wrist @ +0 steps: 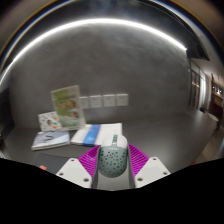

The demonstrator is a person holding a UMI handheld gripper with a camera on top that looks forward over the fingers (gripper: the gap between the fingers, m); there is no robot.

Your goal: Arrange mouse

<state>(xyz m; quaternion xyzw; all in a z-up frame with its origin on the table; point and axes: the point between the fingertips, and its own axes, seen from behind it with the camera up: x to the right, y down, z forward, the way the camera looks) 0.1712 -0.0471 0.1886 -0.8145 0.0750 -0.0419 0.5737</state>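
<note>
Booklets (50,139) at 9 o'clock, upright card (67,106) at 10, papers (103,134) at 12 of the gripper (111,172). Mouse (111,161) sits pinched between both purple pads (92,157), fingers narrowly apart. Advice: keep it level, lower onto bare table (160,135), release only once it's resting.

Ahead of the tool (112,170), whose fingers grip the mouse (111,161), a stack of books (99,135) blocks the path. Left of it lie another book (50,139) and an upright leaflet (67,105) near the worktop's (170,135) back edge. The worktop's right side lies open.
</note>
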